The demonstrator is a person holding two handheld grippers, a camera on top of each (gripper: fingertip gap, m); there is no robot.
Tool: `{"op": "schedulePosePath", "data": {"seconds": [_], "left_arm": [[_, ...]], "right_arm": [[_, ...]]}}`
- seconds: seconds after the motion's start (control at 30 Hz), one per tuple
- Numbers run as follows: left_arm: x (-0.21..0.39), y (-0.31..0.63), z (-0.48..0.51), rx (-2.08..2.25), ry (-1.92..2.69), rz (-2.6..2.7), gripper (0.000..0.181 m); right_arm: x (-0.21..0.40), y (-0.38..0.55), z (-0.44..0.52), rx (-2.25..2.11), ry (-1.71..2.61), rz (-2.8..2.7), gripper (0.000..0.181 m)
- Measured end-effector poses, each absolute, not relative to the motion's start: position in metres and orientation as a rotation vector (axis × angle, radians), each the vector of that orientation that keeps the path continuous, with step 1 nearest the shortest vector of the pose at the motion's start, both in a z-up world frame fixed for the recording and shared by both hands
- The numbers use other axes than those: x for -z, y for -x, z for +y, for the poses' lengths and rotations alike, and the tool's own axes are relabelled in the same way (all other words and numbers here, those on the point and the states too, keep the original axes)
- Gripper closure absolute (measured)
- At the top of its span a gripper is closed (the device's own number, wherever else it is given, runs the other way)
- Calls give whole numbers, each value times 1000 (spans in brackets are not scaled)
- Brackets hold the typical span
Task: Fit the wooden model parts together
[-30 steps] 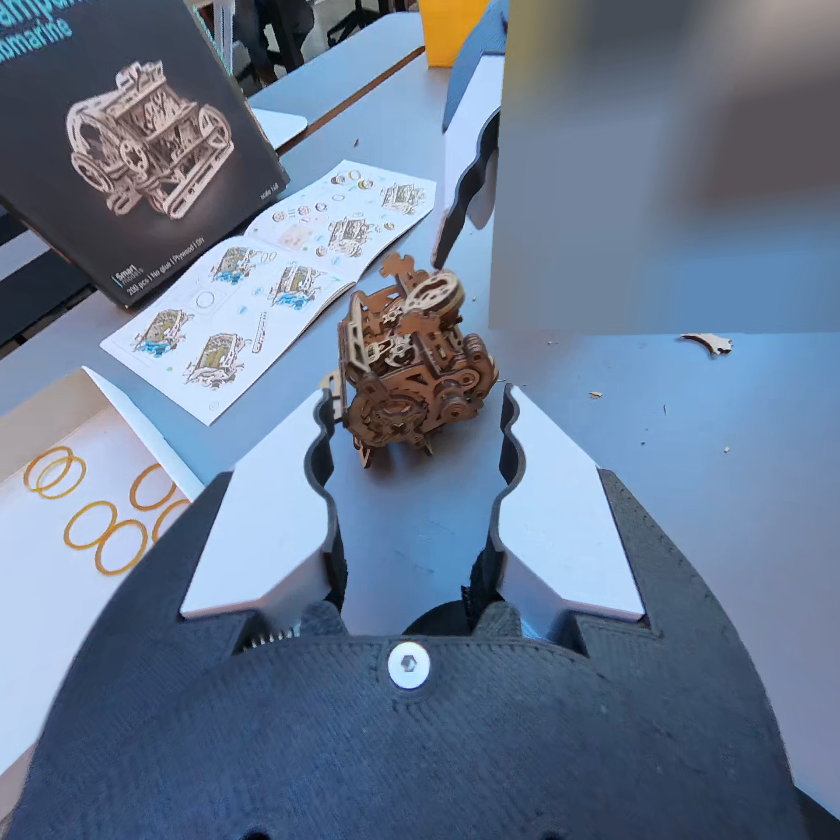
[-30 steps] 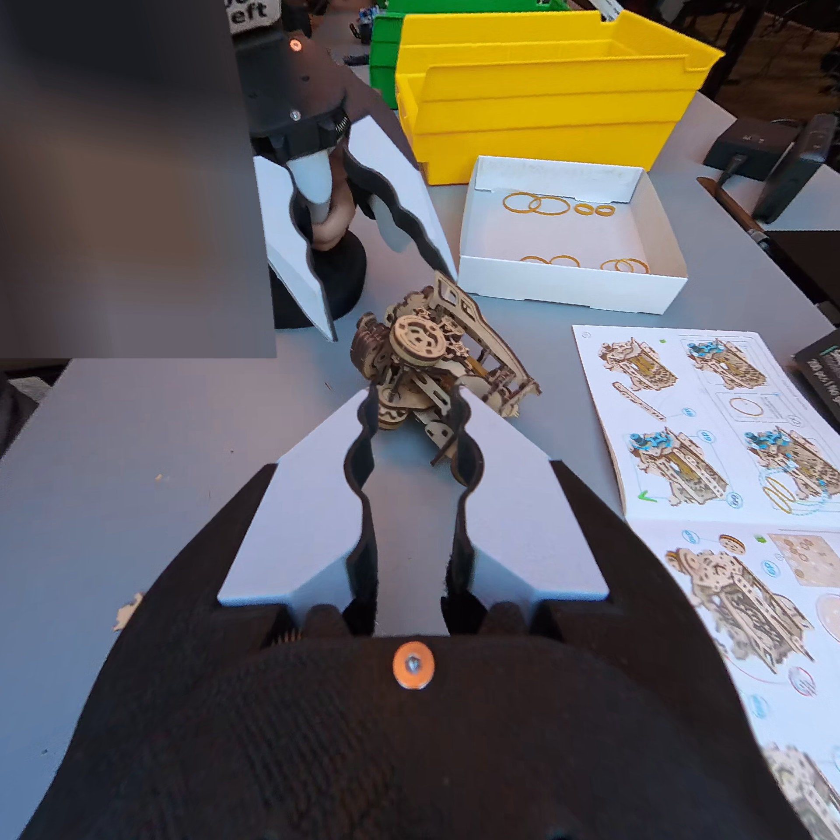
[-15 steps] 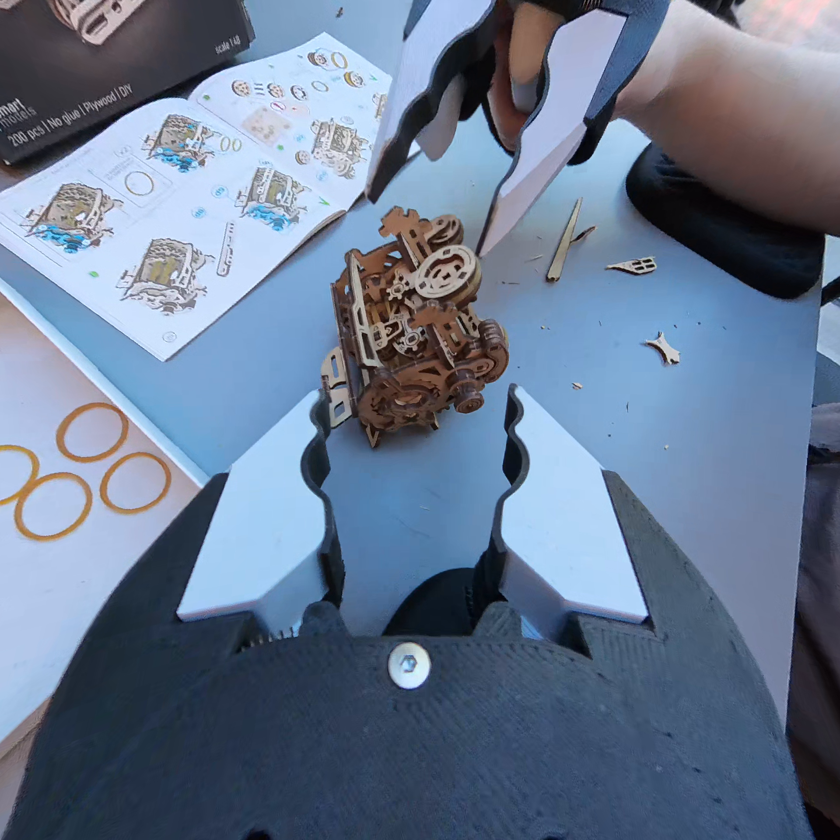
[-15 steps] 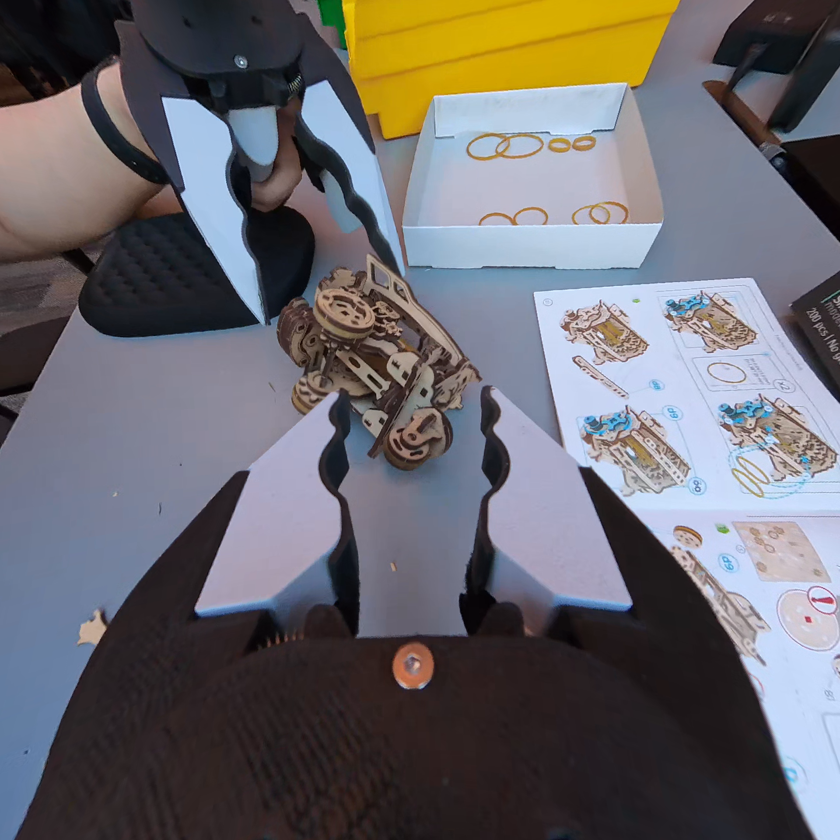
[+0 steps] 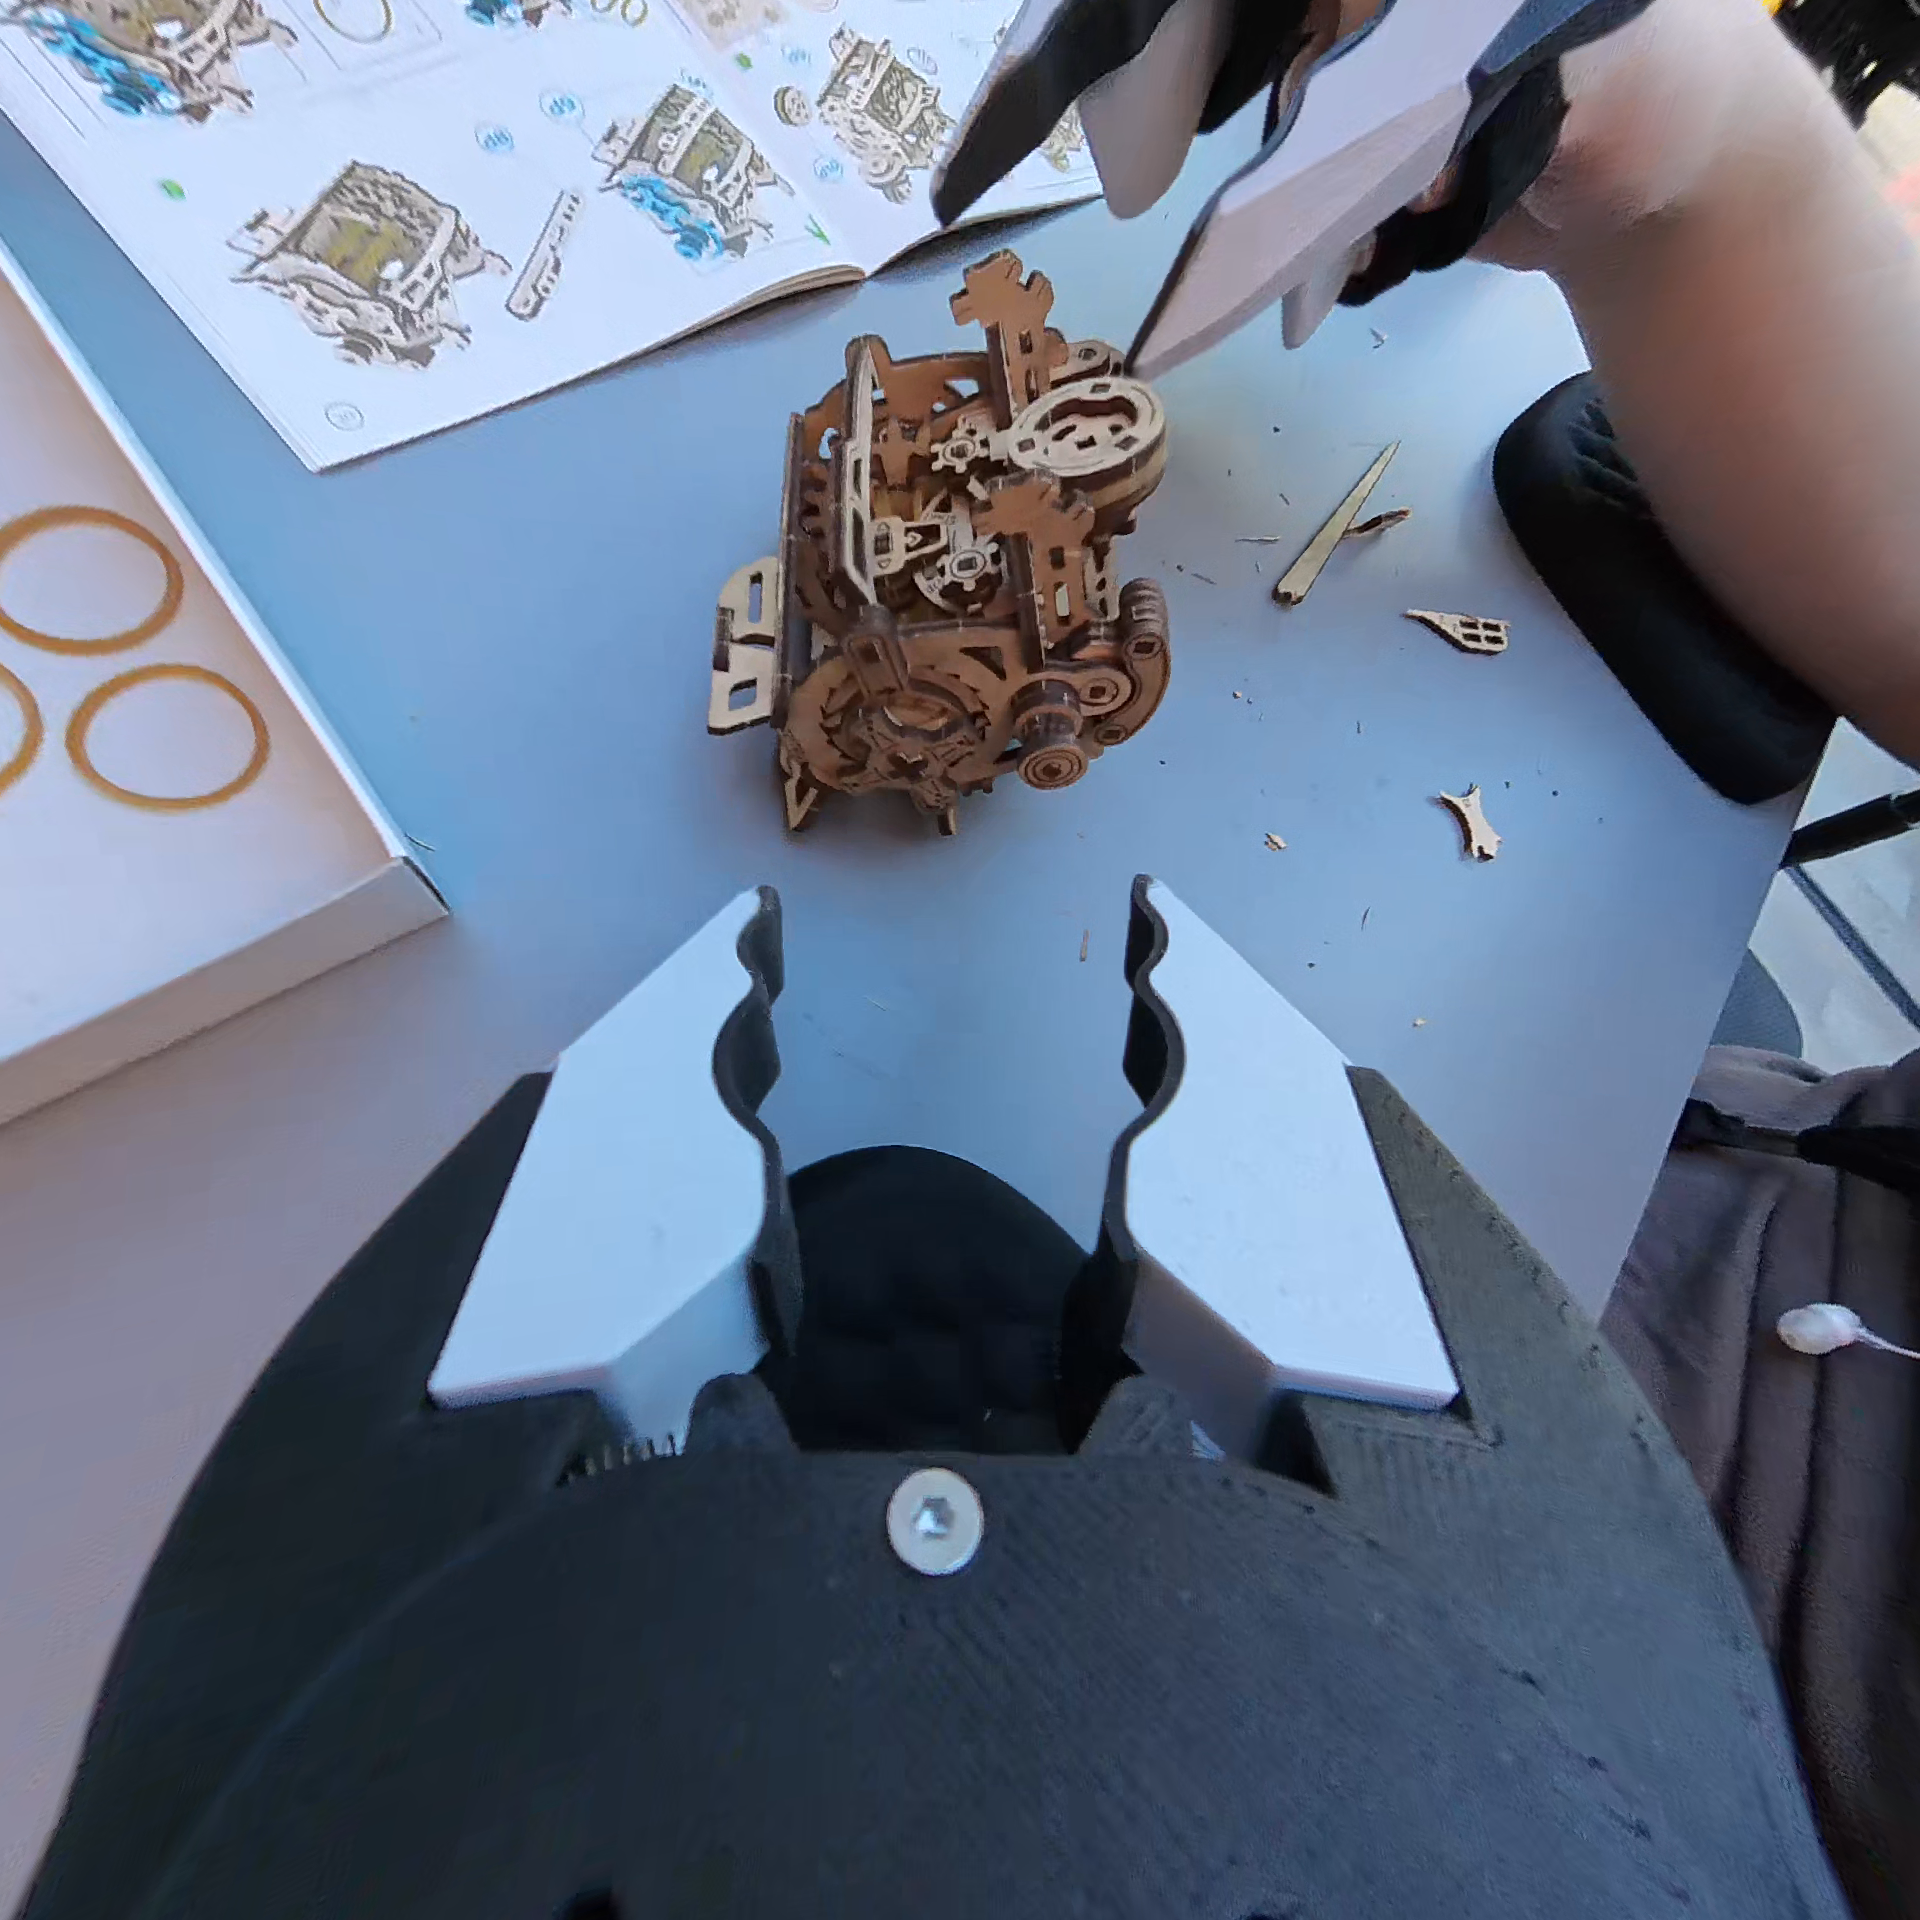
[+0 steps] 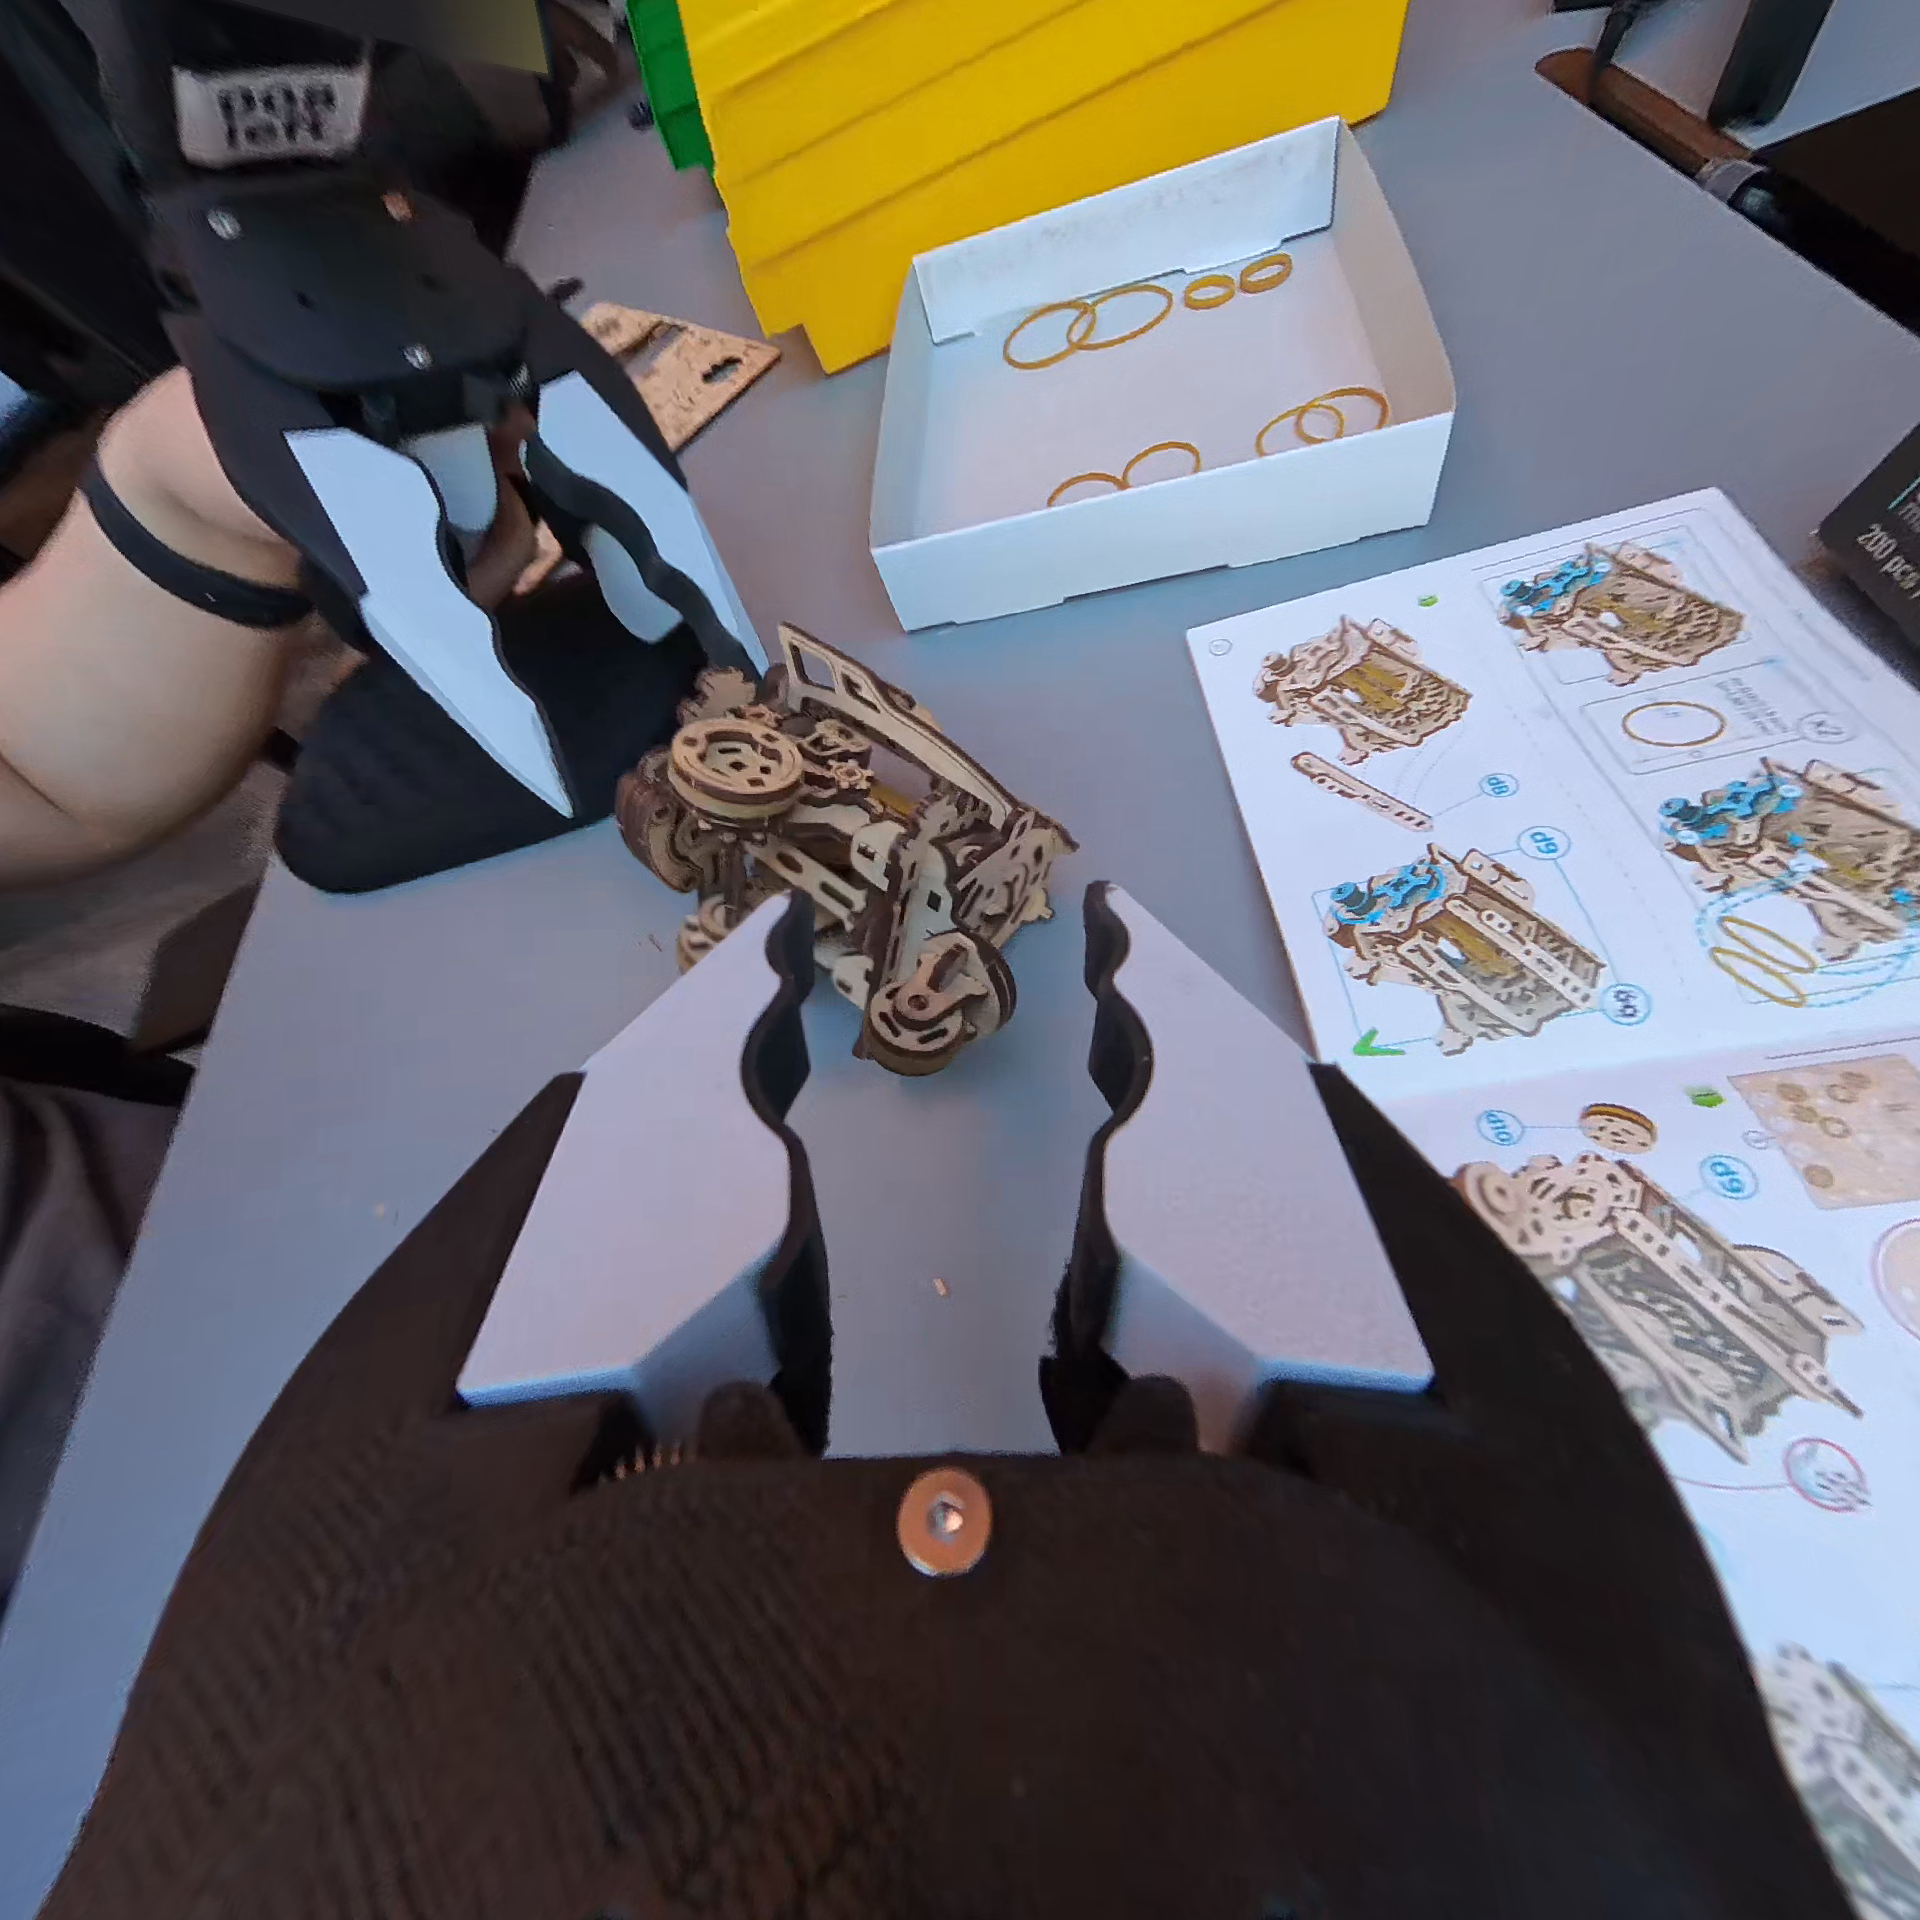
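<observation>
The partly built wooden model, a brown block of gears and frames, stands on the grey table. My left gripper is open and empty, its tips a short way in front of the model and apart from it. My right gripper is open and empty; its left fingertip overlaps the near side of the model and I cannot tell if it touches. The right gripper also hangs over the far side of the model. The left gripper shows behind the model.
A white tray of rubber bands and an open instruction booklet lie beside the model. Yellow bins stand behind. A black wrist pad, a wooden stick and wood scraps lie near the table edge.
My left gripper has drawn back, so the model now sits ahead of its tips instead of between them. My right gripper has opened wider. Both views have tilted down toward the table.
</observation>
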State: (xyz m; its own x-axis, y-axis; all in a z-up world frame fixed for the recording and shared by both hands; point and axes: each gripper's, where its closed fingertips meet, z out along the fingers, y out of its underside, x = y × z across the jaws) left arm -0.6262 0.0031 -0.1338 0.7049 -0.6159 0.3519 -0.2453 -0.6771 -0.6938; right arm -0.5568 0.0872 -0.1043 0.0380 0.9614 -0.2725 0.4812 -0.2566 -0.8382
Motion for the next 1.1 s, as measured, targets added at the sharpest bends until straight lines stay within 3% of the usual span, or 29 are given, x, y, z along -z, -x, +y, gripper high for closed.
{"op": "schedulePosePath", "data": {"seconds": [0.17,0.27,0.33,0.5,0.67,0.77,0.8,1.1], "left_arm": [[131,615,-2,959,2303,509,122],[123,608,-2,1140,2268,403,135],[119,605,-3,1248,2251,338,141],[127,600,-2,1305,2270,263,141],[134,594,2,1260,2288,255,140],[134,591,7,1238,2281,254,139],[135,590,8,1231,2282,260,140],[135,586,16,1246,2275,254,144]], "right_arm": [[84,560,79,-1420,1771,-1346,138],[54,560,42,-1436,1444,-1517,131],[55,564,33,-1139,1274,-1615,112],[89,573,26,-484,980,-1801,94],[112,584,31,-169,852,-1903,95],[119,590,35,-66,803,-1913,105],[120,591,35,-43,785,-1912,112],[118,587,34,-68,788,-1944,114]]}}
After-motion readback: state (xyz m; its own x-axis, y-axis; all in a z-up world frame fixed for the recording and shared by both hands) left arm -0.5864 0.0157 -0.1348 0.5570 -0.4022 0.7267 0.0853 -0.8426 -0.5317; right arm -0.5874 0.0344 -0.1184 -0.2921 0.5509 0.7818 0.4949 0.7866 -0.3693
